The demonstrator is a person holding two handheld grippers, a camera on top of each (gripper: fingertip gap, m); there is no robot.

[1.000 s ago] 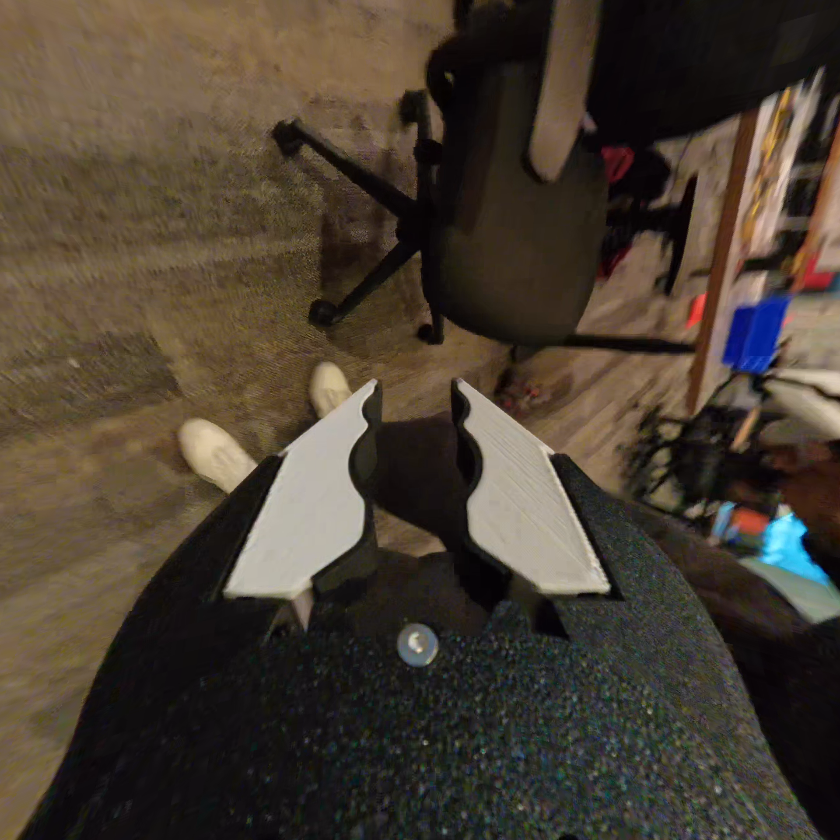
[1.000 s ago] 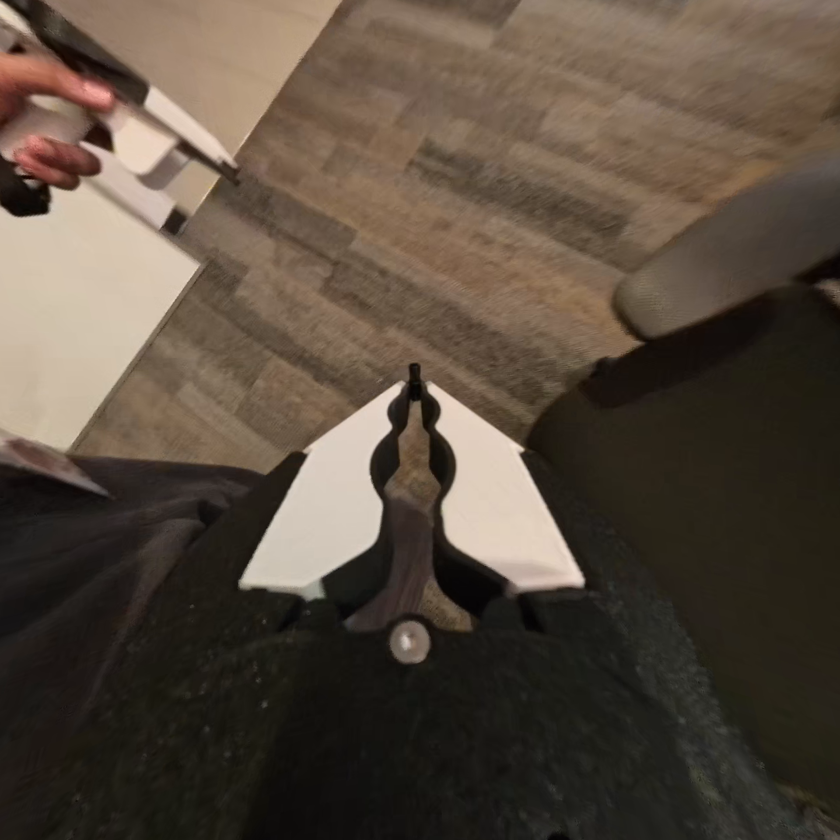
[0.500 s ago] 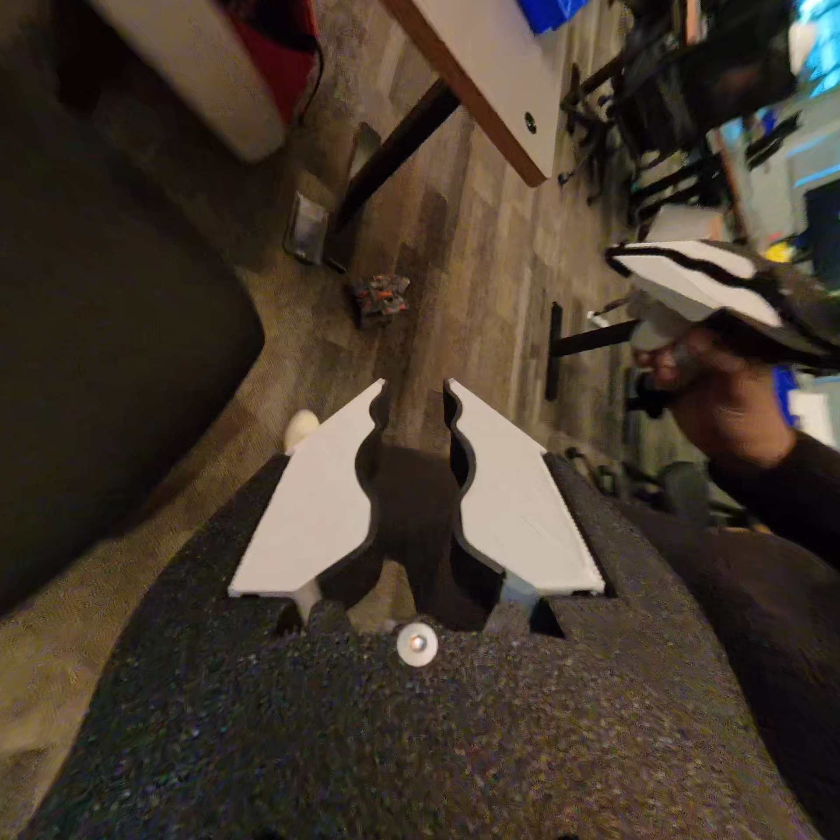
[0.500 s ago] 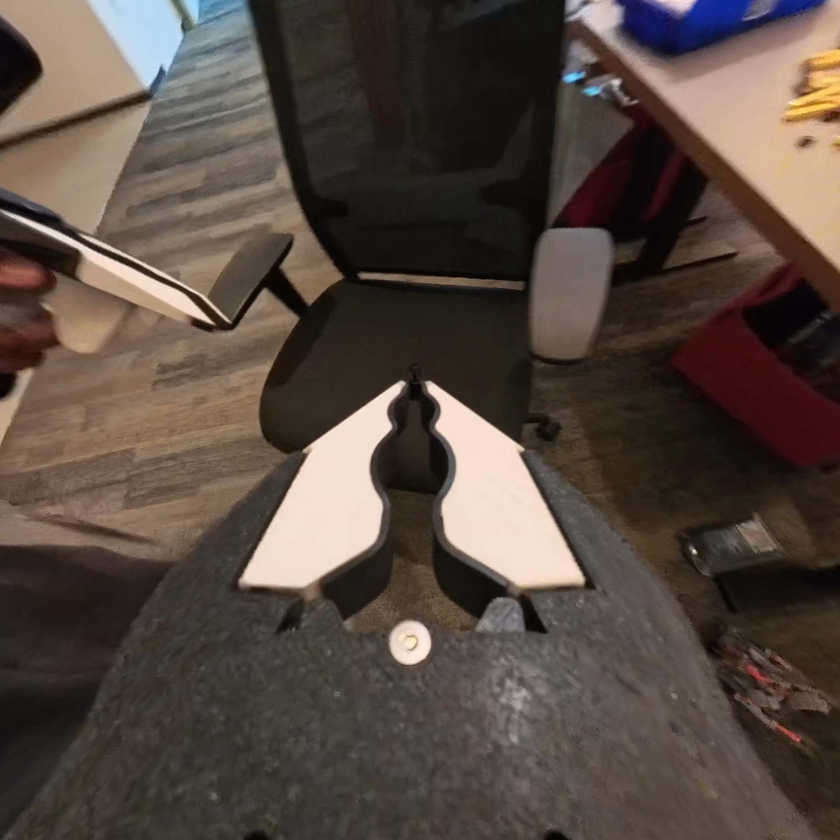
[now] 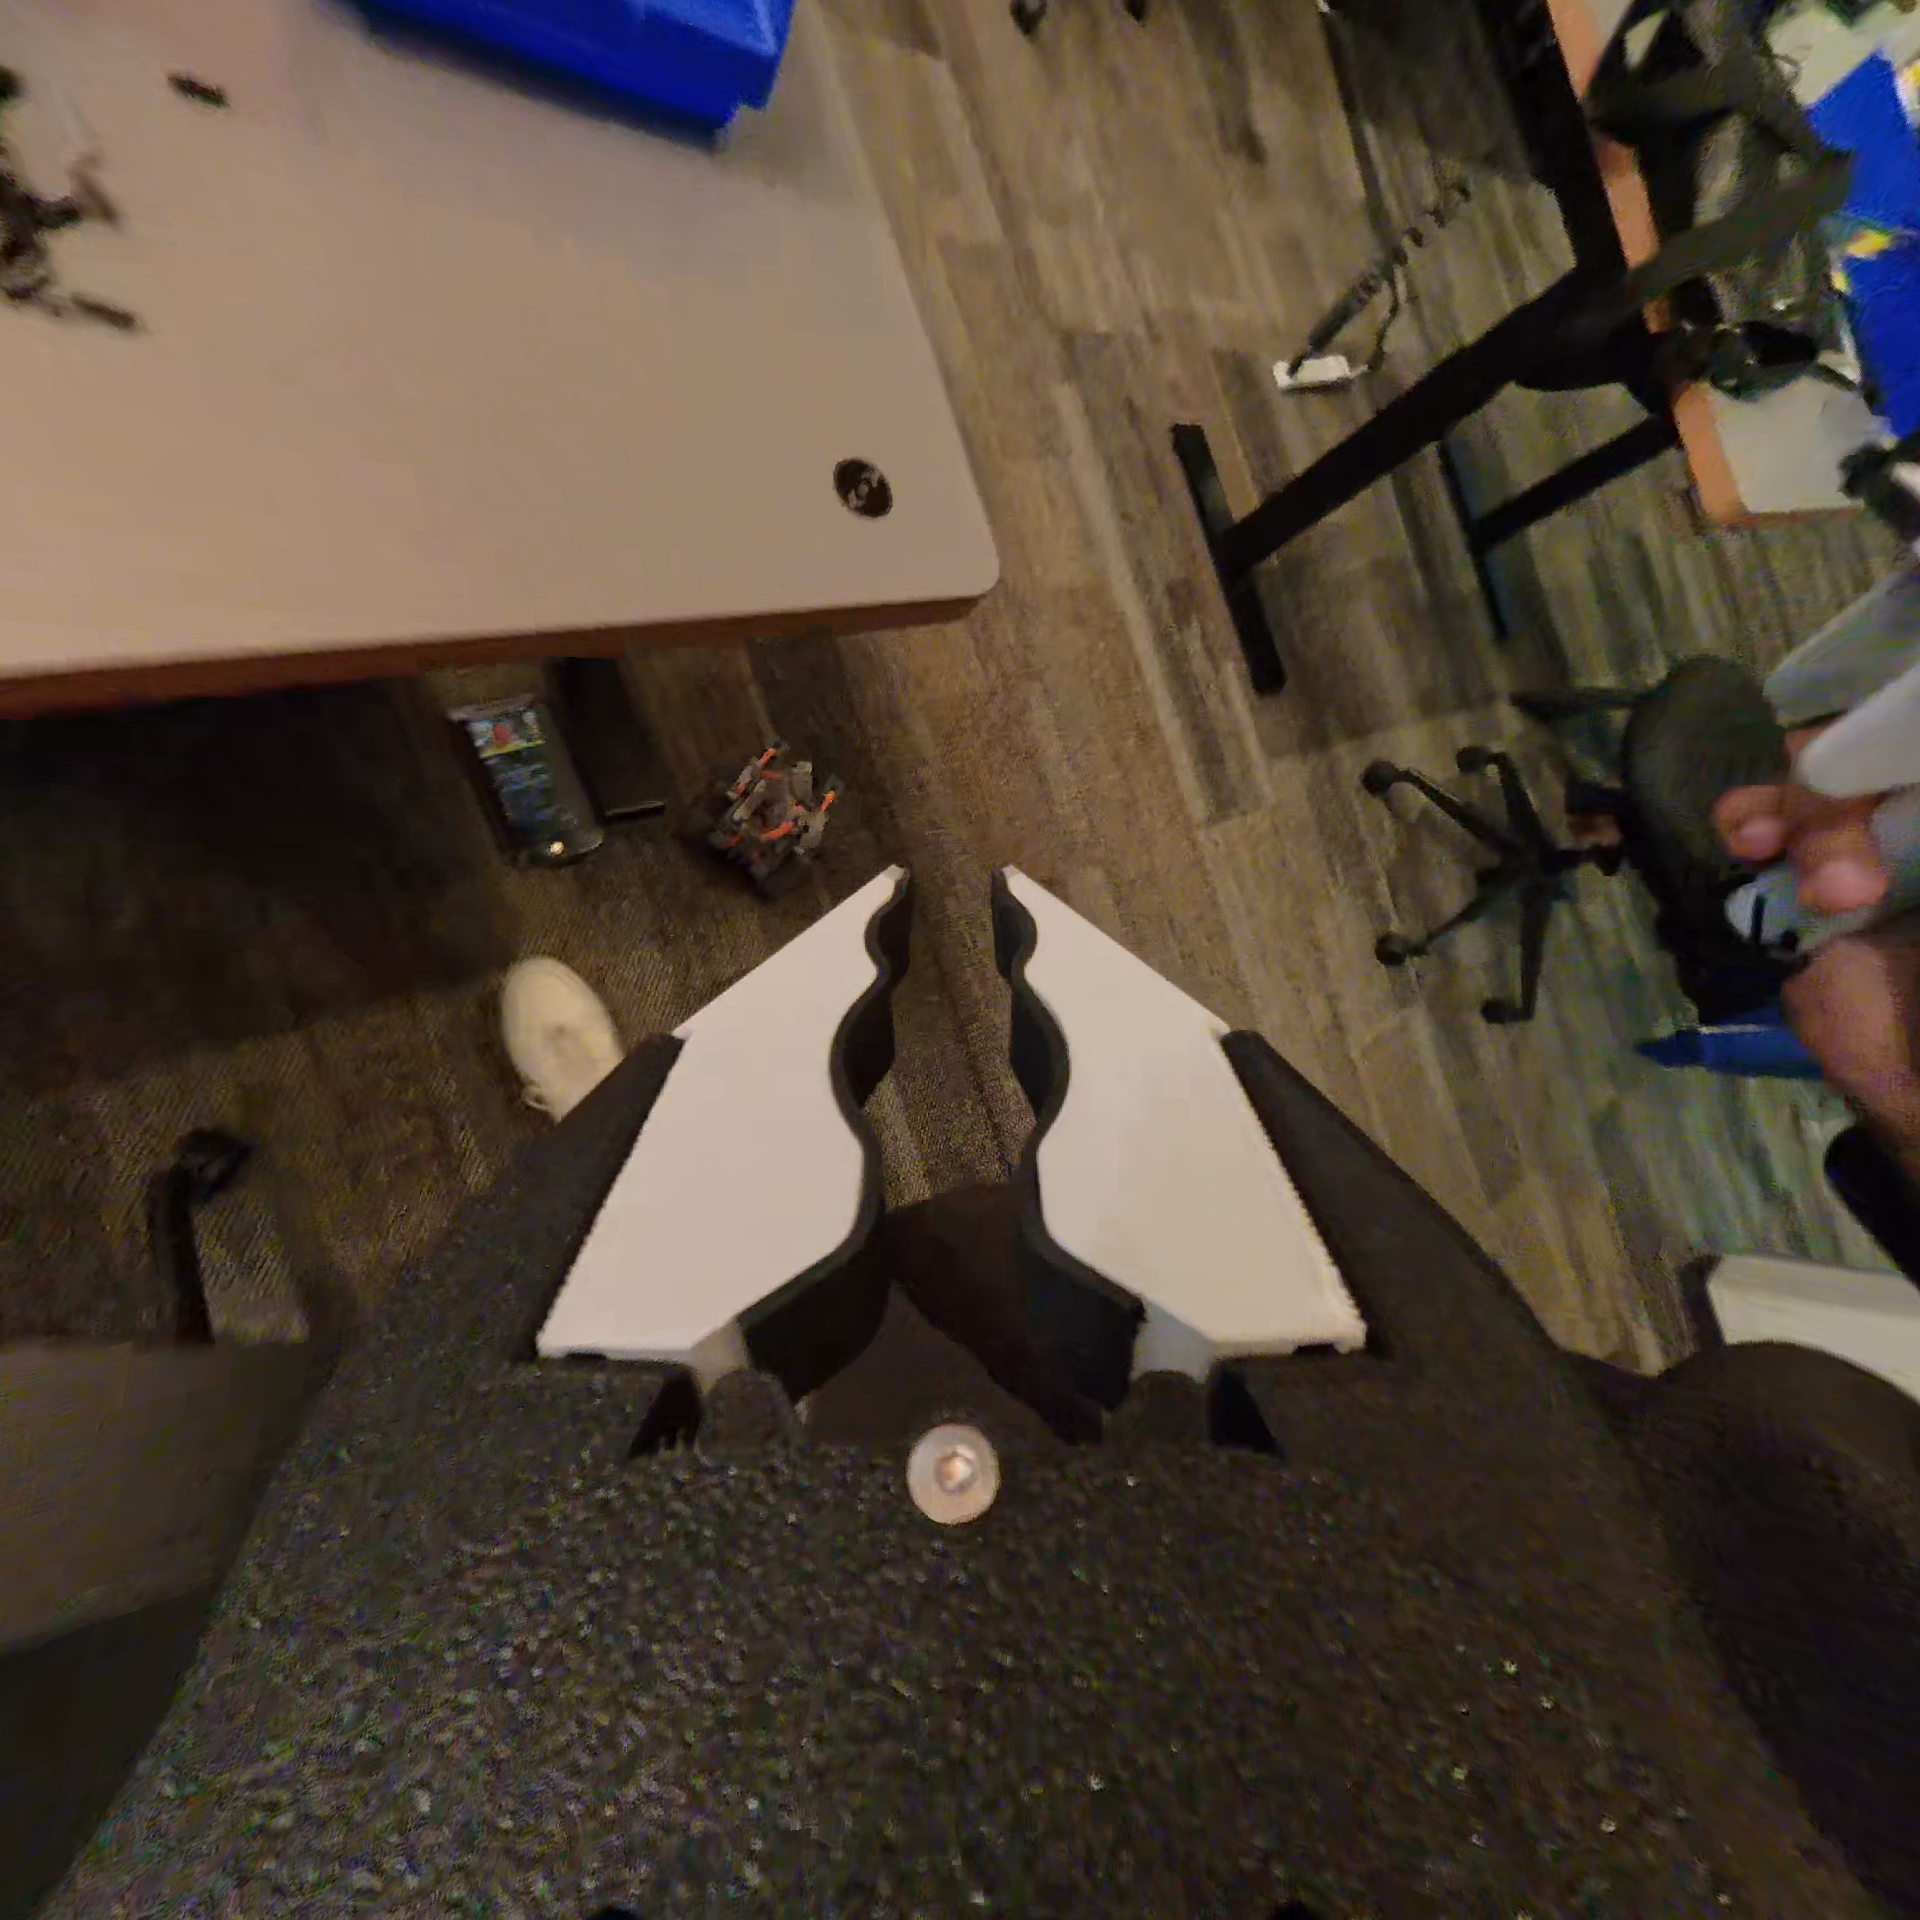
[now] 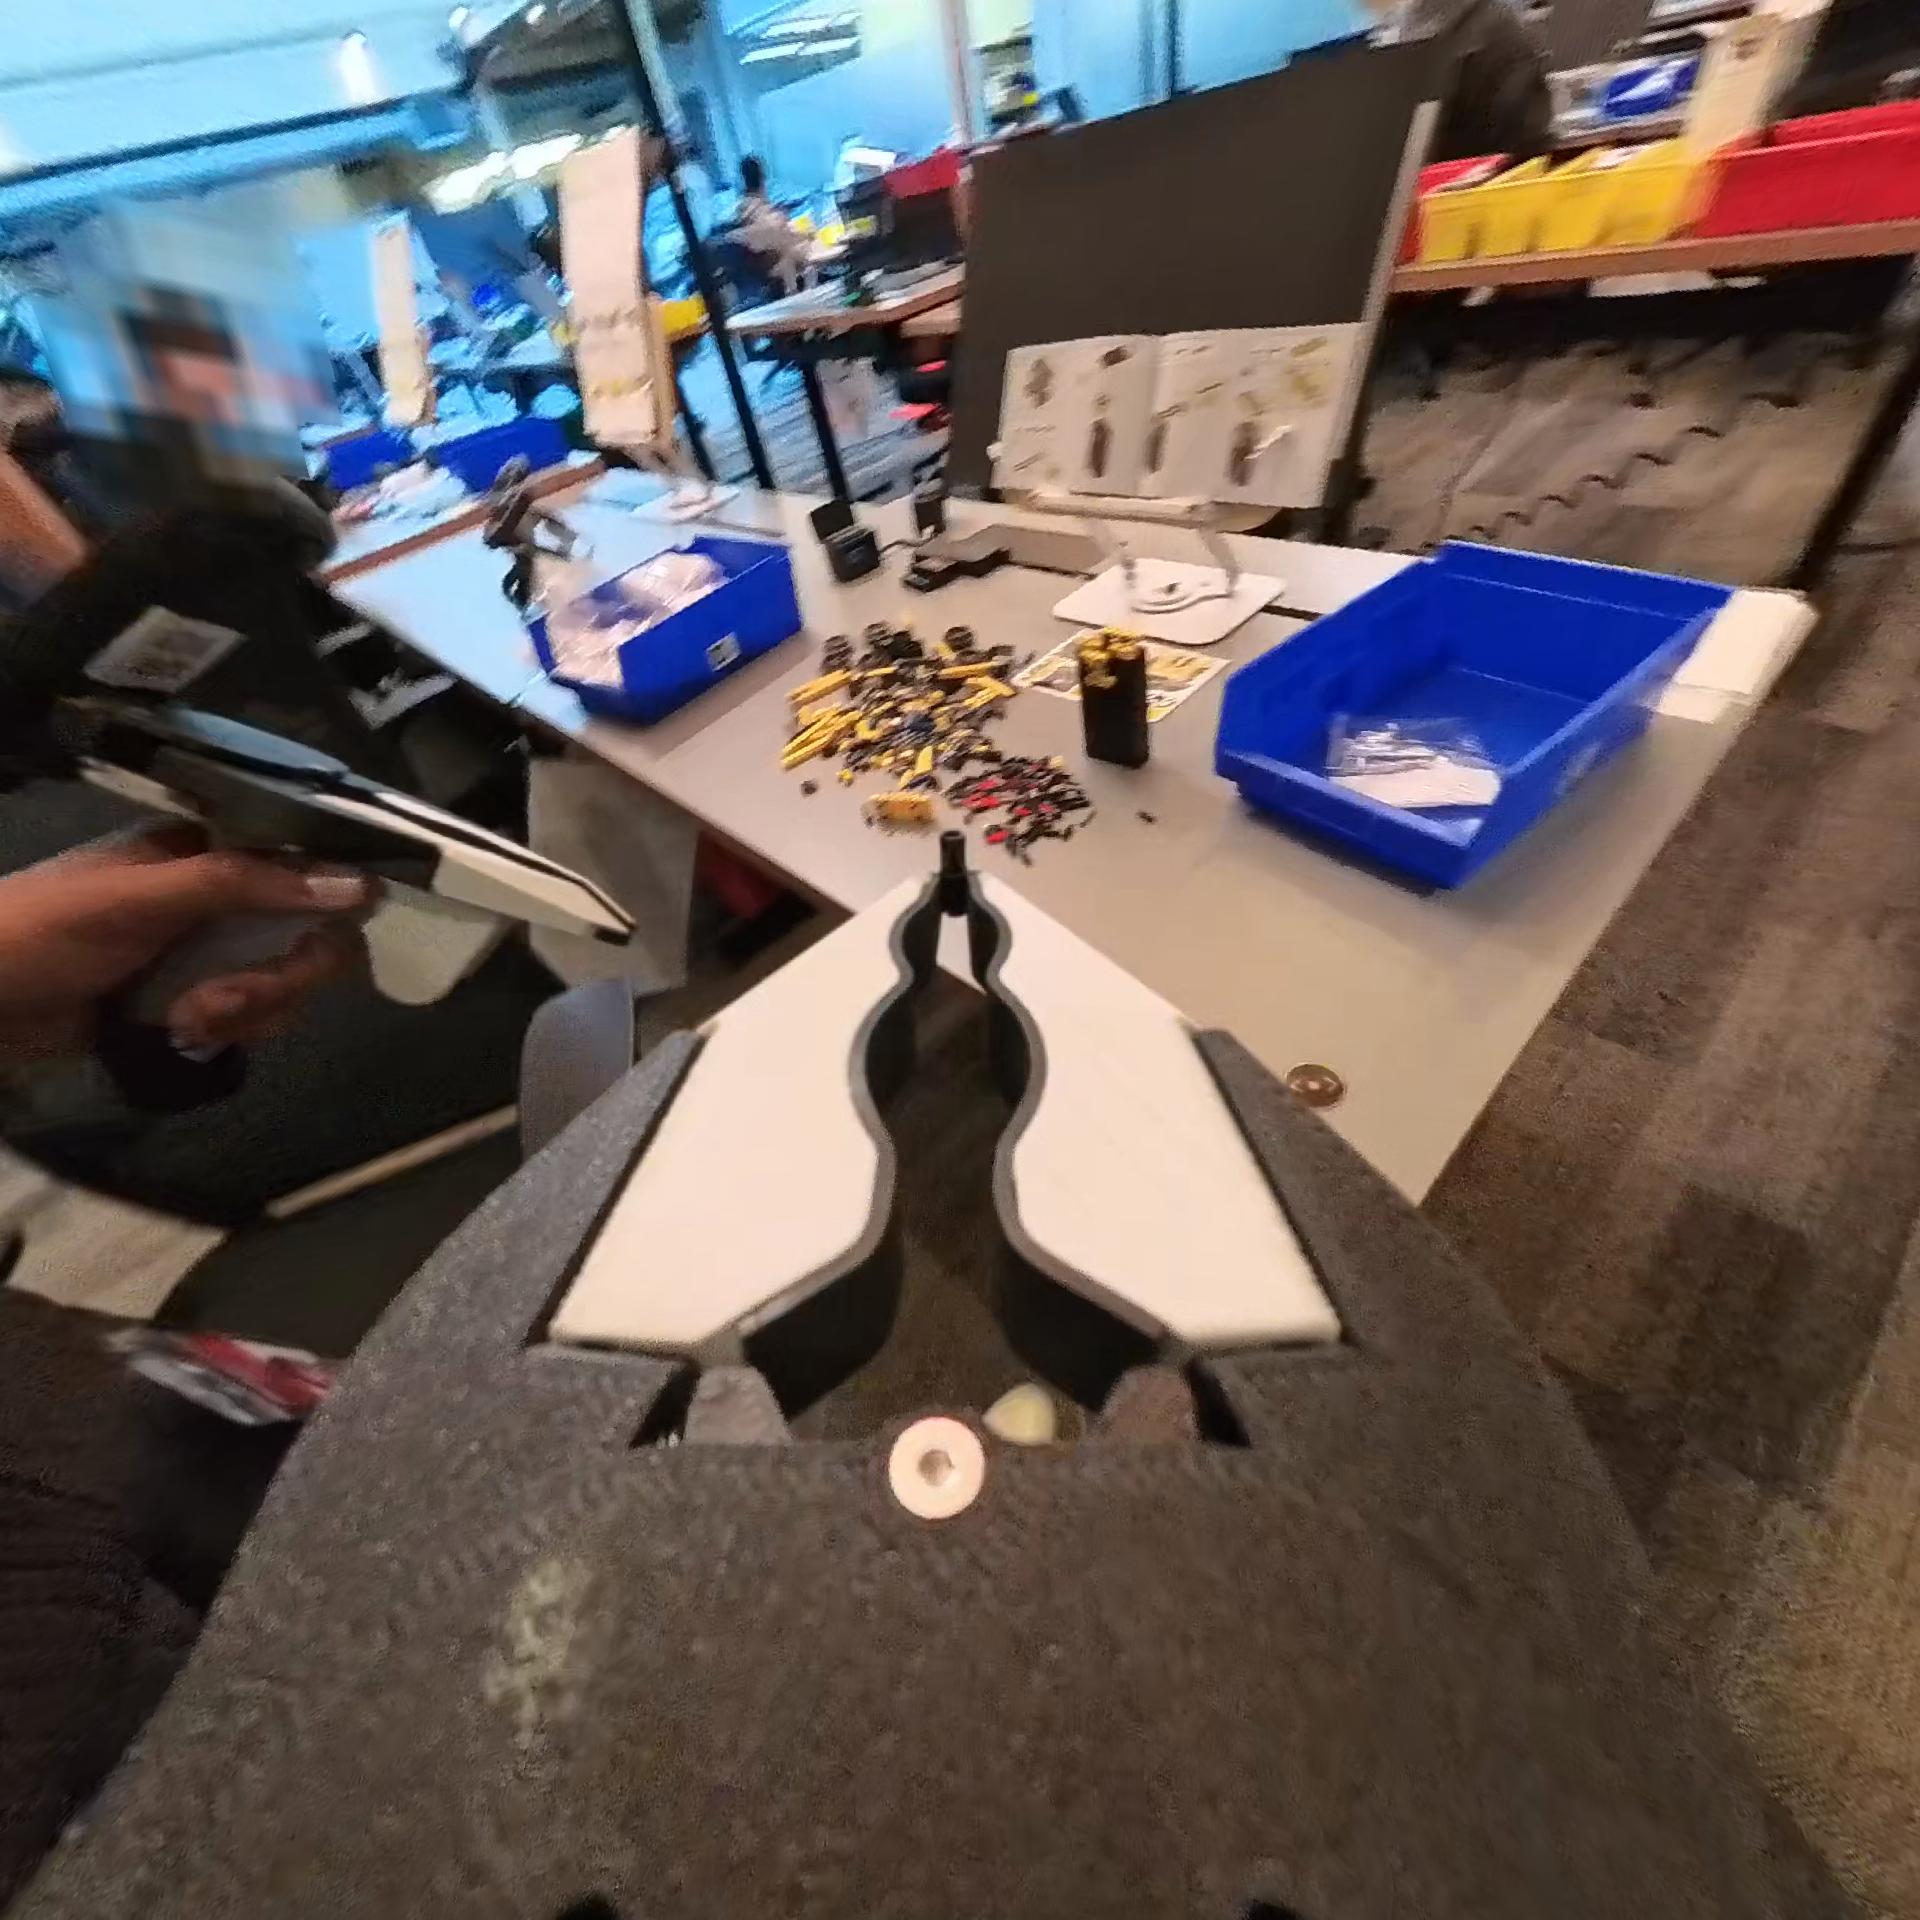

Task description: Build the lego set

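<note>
A small black pin [image 6: 950, 871] sits pinched between the tips of the right gripper [image 6: 952, 902], whose white fingers [image 6: 758, 1164] close on its lower end while its upper end pokes out past them, held in the air above the near edge of the grey surface [image 6: 1299, 935]. Ahead of it on that surface lies a scattered pile of yellow, black and red small parts [image 6: 914, 727], with a black upright block [image 6: 1114, 701] just to its right. An open blue bin [image 6: 1455, 717] stands farther right, and a second blue bin [image 6: 675, 623] stands to the left of the pile. Behind them a white stand [image 6: 1169, 597] holds an open picture booklet [image 6: 1174, 410]. The left gripper [image 5: 948, 883] hangs over the carpeted floor [image 5: 1091, 343], its fingers [image 5: 1143, 1174] parted by a narrow gap with nothing between them. Below it on the floor are a white shoe [image 5: 556, 1029] and a small grey and orange built model [image 5: 774, 816], beside the corner of the surface [image 5: 520, 416]. In the right wrist view a hand [image 6: 156, 935] holds the left gripper out to the left, well apart from the pin. A black office chair [image 5: 1621, 831] stands farther off at the right.
</note>
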